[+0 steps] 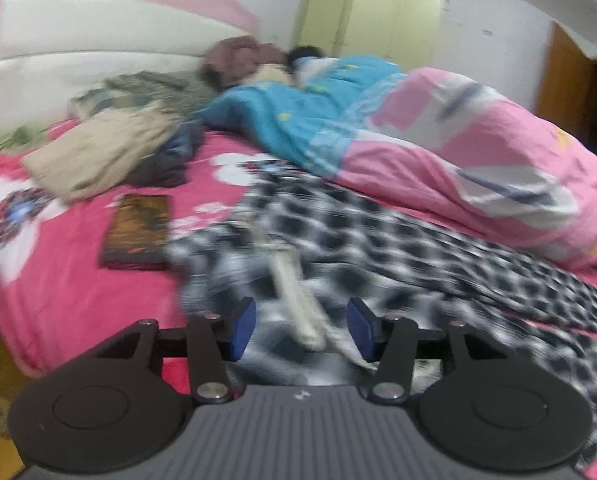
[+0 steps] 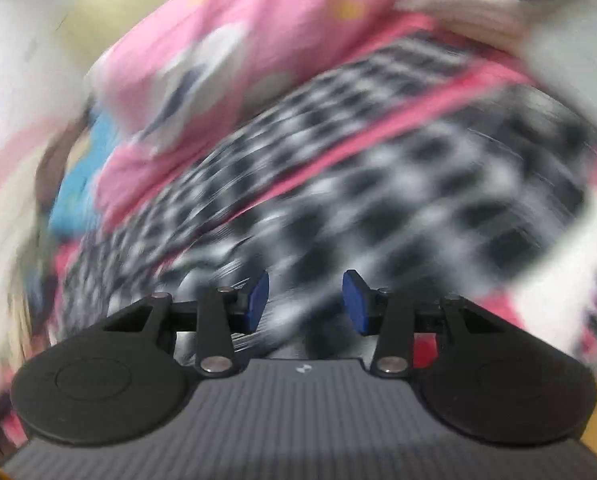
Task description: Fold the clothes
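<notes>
A black-and-white checked garment (image 1: 338,240) lies spread on the pink flowered bed (image 1: 58,272), running from the middle toward the right. Its white drawstring (image 1: 294,300) trails toward me. My left gripper (image 1: 301,328) hovers just over the garment's near end, its blue pads (image 1: 244,328) apart, with the drawstring in the gap but not pinched. The right wrist view is heavily blurred. There the same checked garment (image 2: 378,200) fills the middle, and my right gripper (image 2: 305,304) stands open above it with nothing pressed between its pads.
A heap of beige and dark clothes (image 1: 110,152) sits at the back left, with a dark flat book-like thing (image 1: 138,232) in front of it. A bulky pink and blue quilt (image 1: 458,152) lines the right side. A white headboard (image 1: 98,40) is behind.
</notes>
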Action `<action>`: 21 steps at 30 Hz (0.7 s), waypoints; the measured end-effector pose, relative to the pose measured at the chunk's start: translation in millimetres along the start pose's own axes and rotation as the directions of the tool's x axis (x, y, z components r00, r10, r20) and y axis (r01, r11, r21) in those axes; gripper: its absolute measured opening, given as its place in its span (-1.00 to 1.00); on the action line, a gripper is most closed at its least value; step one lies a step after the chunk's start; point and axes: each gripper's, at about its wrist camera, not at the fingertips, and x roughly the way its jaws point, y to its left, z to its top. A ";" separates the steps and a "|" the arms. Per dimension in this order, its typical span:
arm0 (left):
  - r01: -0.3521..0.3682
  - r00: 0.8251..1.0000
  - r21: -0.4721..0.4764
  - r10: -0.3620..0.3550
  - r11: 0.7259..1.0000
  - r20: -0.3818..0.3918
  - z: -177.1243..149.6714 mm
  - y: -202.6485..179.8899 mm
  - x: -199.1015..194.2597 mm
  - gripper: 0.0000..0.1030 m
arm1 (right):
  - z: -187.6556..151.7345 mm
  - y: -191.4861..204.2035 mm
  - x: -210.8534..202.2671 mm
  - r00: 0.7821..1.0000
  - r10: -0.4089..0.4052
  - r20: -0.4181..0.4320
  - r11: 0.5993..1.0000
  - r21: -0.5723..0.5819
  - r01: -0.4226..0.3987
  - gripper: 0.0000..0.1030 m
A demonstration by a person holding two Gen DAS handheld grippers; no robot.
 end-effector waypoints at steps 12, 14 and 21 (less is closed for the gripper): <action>0.541 0.839 0.414 -0.504 0.732 -0.206 -60.6 -181.1 -12.7 0.06 | 3.8 -108.5 -32.6 0.980 -0.085 0.178 0.937 0.349 0.018 -0.28; 0.580 0.810 0.481 -0.529 0.657 -0.255 -79.0 -209.1 -13.3 0.05 | 8.7 -113.4 -27.7 0.980 -0.101 0.173 0.933 0.358 0.033 -0.28; 0.571 0.794 0.679 -0.522 0.462 -0.313 -129.9 -272.7 -7.2 -0.05 | 21.8 -126.0 -13.0 0.973 -0.138 0.186 0.940 0.334 0.069 -0.41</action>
